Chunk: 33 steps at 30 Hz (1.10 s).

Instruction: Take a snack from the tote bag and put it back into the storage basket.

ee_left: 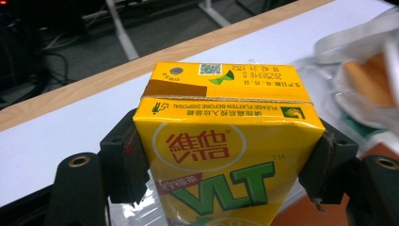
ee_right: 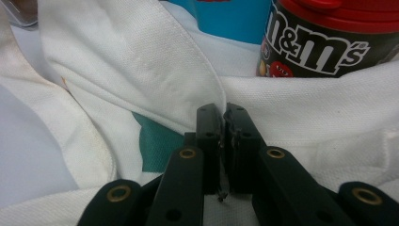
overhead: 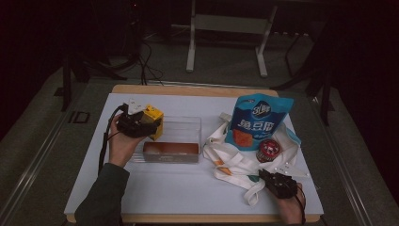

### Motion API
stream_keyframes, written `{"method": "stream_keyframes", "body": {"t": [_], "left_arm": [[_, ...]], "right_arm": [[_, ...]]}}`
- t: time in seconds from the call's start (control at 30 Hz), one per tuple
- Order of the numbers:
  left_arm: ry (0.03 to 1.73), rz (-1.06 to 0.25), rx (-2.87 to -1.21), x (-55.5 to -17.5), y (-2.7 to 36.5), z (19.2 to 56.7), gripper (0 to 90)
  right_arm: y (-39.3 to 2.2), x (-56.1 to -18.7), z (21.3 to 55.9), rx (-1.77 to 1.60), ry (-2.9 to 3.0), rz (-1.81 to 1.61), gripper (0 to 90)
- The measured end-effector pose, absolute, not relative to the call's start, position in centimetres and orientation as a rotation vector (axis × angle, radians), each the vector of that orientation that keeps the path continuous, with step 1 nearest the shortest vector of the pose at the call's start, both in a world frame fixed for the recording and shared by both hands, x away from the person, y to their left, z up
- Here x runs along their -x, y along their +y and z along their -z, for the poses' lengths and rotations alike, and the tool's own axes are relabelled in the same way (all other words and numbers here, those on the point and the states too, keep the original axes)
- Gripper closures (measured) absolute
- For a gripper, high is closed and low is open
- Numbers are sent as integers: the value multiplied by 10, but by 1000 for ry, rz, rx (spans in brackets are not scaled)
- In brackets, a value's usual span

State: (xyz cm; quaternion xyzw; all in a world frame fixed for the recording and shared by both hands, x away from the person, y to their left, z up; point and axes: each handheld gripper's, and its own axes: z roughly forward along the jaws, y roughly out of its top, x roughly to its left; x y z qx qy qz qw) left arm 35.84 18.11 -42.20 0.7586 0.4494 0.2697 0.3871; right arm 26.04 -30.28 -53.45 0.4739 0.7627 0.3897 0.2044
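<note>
Yellow cardboard VLT drink carton (ee_left: 226, 155) sat clamped between the left gripper's (ee_left: 225, 165) 2 black jaws, above the clear plastic tray (overhead: 181, 127). Right gripper (ee_right: 222, 141) pinched the white canvas bag's (ee_right: 141, 70) edge, jaws closed on it.

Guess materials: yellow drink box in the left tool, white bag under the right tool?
Yellow drink box: looks like coated paperboard, glossy print, with folded seams and creased edges on top. White bag: woven cloth, probably cotton canvas, matte; the weave texture and soft folds show in the right gripper view.
</note>
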Motion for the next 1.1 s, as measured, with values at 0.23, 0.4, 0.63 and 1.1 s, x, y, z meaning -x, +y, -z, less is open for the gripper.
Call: {"method": "stream_keyframes", "body": {"t": [0.23, 0.4, 0.63, 1.1], "left_arm": [[1208, -691, -1911, -362, 190, 432, 290], [1231, -688, -1899, -364, 193, 436, 289], [1262, -666, -1931, -364, 194, 448, 289], [1271, -674, -2013, -356, 193, 461, 285]], "right_arm": [[-303, -260, 535, -1321, 2127, -1085, 850], [-303, -260, 535, -1322, 2127, -1087, 850], [-303, -260, 535, -1323, 2127, -1088, 850], [-303, -260, 535, -1322, 2125, -1088, 849]]}}
